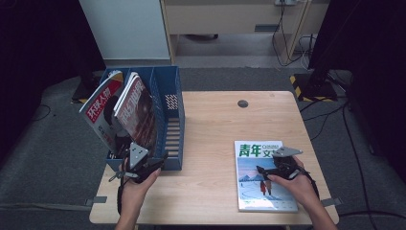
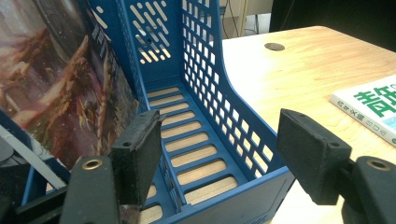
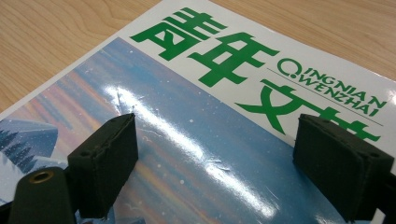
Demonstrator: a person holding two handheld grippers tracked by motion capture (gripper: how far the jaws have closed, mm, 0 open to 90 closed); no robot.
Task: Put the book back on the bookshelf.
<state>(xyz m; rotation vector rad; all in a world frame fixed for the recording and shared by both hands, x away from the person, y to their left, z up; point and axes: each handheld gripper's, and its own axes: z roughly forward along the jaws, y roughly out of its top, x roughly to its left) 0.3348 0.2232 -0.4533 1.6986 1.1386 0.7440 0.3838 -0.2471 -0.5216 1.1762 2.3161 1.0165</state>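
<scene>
A blue file rack (image 1: pixel 172 115) (image 2: pixel 219 121) stands at the table's left edge, holding two magazines (image 1: pixel 136 112) (image 2: pixel 56 79) that lean in its left slots; its right slot is bare. My left gripper (image 1: pixel 160 160) (image 2: pixel 224 154) is open at the rack's near end, its jaws straddling the front of the bare slot. A magazine with green characters and a snowy picture (image 1: pixel 261 184) (image 3: pixel 196 116) lies flat at the table's near right. My right gripper (image 1: pixel 263 172) (image 3: pixel 215 161) hovers open just above that cover, with nothing between its jaws.
The wooden table (image 1: pixel 215 124) has a round cable hole (image 1: pixel 242 103) (image 2: pixel 274 46) at the back middle. A white cabinet (image 1: pixel 124 28), cables and a dark stand (image 1: pixel 321 72) are on the floor behind. Bare wood lies between rack and flat magazine.
</scene>
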